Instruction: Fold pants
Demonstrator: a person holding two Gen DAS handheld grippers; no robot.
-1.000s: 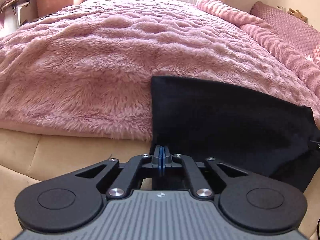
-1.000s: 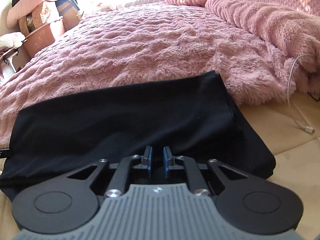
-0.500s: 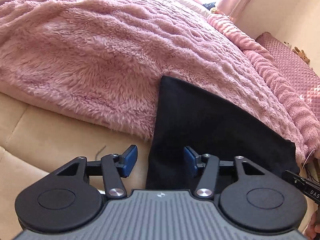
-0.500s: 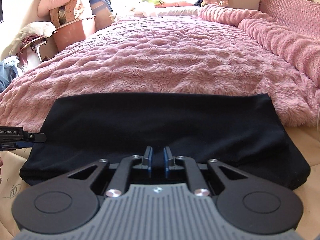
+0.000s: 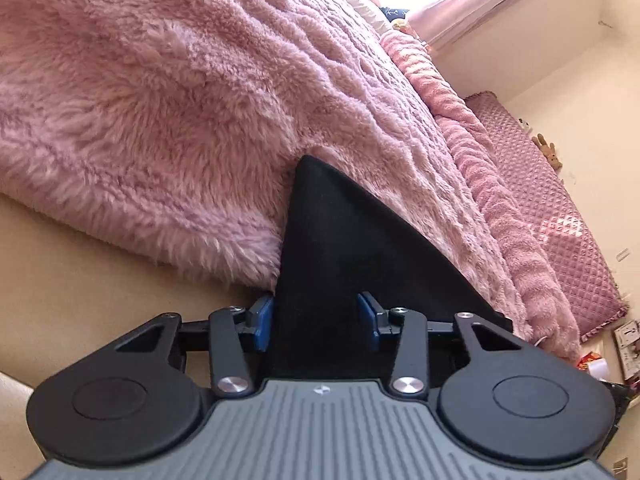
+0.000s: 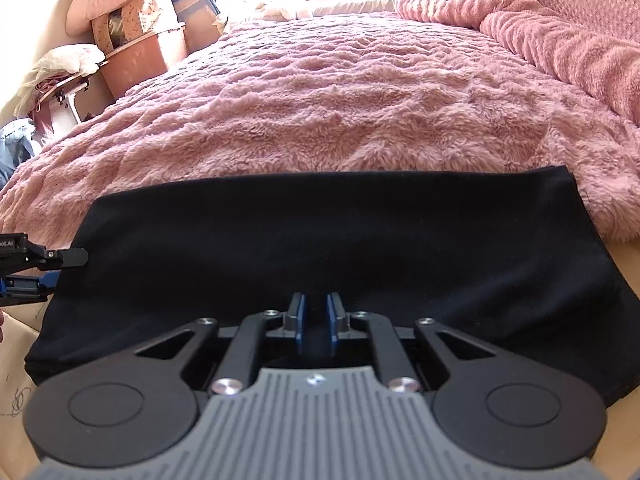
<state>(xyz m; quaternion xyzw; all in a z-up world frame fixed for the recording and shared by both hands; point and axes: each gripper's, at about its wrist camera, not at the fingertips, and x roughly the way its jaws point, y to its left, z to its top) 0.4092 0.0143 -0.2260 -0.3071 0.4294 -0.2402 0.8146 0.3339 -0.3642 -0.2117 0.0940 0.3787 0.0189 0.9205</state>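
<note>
**Left end of the folded pants between spread fingers; right fingers nearly together at the near edge.**

In the left wrist view, the left gripper (image 5: 316,322) stands at lower centre with its fingers (image 5: 262,322) spread to either side of the black pants' (image 5: 336,248) narrow end, pinching nothing. In the right wrist view, the right gripper (image 6: 314,320) sits at lower centre, fingers a narrow gap apart over the near edge; whether cloth lies between them cannot be told. The pants lie folded as a wide band across mid-frame, on the near edge of the pink blanket (image 6: 340,100). Judgement: seat both pairs of fingers fully over all layers before closing, lift both ends level, and carry the near edge toward the far edge without dragging the plush pile.
</note>
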